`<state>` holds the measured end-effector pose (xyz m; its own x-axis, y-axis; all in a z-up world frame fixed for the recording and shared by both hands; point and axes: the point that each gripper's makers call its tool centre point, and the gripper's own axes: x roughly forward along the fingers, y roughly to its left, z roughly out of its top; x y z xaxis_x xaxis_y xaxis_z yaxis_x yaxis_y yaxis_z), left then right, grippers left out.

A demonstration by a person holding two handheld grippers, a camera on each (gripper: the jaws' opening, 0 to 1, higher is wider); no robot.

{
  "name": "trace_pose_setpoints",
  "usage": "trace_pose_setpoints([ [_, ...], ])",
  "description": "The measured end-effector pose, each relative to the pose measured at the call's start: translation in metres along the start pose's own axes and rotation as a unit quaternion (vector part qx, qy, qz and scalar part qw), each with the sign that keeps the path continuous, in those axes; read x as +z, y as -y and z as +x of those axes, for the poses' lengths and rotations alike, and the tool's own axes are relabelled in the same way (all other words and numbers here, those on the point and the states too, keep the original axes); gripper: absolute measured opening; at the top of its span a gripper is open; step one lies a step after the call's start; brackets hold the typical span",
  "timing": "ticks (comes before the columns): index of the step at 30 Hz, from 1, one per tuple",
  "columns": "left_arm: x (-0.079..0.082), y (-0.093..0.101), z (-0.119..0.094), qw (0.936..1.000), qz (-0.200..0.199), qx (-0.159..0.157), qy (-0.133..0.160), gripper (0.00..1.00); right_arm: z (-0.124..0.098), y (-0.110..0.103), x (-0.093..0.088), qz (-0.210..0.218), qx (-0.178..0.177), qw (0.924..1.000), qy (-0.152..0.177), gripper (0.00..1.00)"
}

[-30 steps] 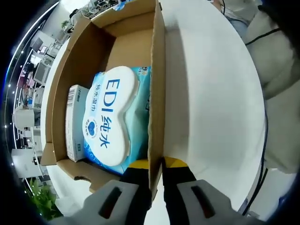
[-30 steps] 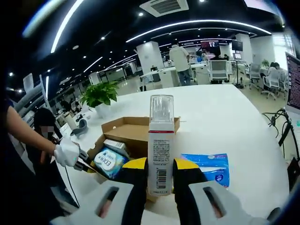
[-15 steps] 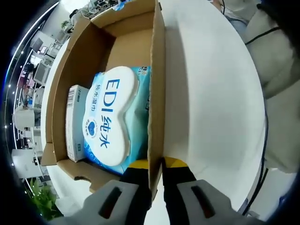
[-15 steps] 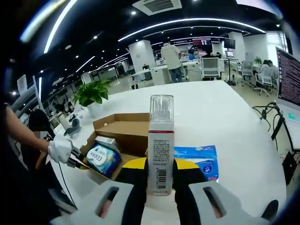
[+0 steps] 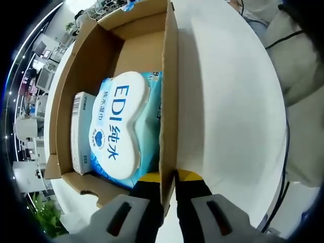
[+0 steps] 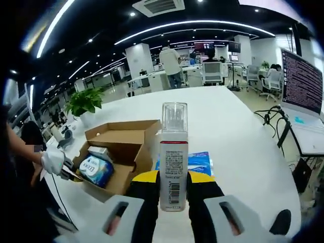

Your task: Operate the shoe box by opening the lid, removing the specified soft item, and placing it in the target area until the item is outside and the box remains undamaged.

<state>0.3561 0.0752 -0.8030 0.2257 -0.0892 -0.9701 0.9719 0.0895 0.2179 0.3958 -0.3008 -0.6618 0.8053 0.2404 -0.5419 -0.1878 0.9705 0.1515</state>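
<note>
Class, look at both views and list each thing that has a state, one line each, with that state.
Shoe box: open, lid flap up.
Wet-wipes pack: lying inside the box, lid closed.
Small white carton: inside the box, beside the wipes pack.
Pump bottle: upright, clear cap on, held outside the box.
Blue pack: lying flat on the table.
Left hand-held gripper: shut on the box wall.
Right hand-held gripper: shut on the bottle.

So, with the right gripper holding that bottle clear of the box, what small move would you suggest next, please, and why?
Probably lower the bottle onto bare table near the blue packet: the right gripper grips it, away from the cardboard box, while the left gripper clamps the box wall.
</note>
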Motion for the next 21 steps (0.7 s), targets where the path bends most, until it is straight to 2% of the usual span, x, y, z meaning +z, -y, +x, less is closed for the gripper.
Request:
trace_pose_setpoints([
  [12, 0.0, 0.0, 0.0, 1.0, -0.001, 0.002, 0.0, 0.06, -0.008, 0.028, 0.0, 0.004, -0.036, 0.9993, 0.003, 0.17],
  [21, 0.0, 0.0, 0.0, 1.0, -0.001, 0.002, 0.0, 0.06, -0.009, 0.045, -0.01, -0.023, -0.056, 0.998, -0.019, 0.17],
])
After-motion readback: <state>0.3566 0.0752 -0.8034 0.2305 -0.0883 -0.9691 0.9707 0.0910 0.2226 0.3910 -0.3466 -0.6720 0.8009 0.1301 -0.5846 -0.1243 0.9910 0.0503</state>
